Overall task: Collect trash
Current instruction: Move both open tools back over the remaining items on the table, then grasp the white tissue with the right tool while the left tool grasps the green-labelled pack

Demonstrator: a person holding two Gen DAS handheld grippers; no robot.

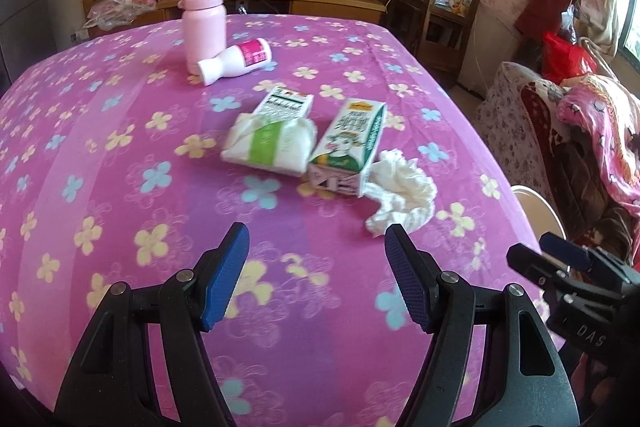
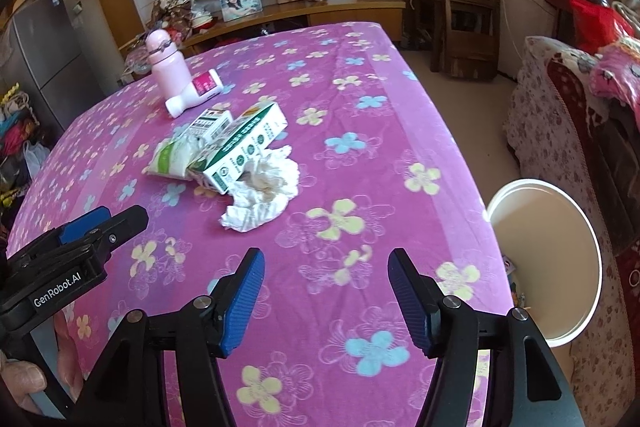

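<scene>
Left gripper (image 1: 316, 275): Its two blue pads are apart with nothing between them. It hangs over the pink flowery cloth (image 1: 120, 187), near the front edge.

Right gripper (image 2: 326, 297): Its pads are apart too, and it holds nothing. It is just beside the left one, on the bin side.

Bin (image 2: 576, 331): A round white bin stands on the floor, right by the table edge on the right. I think the trash should go in there.

Crumpled tissue (image 2: 262, 197): This is the nearest trash. It is a white scrunched ball, touching the end of the green carton. It looks very light and soft, so it will squash. I would pinch it in the fat middle, not a loose corner that could tear.

Green carton (image 1: 350, 143): A small drink box, green and white with a cartoon face, lying on its side. It looks light and maybe empty, so it may dent. Grab it across the flat long sides.

Tissue pack (image 1: 266, 145): A soft white pack with a green band, beside the carton. It is squishy and a bit slippery. Grab the middle.

Small box (image 1: 284, 103): A white box behind the pack, touching it. It looks stiff and light.

White bottle (image 1: 236, 61): It lies on its side with a pink label, touching the pink flask. It is round and smooth, so it could roll. Hold the narrow neck.

Pink flask (image 1: 204, 27): It stands up tall at the back. I cannot tell if it is trash.
</scene>
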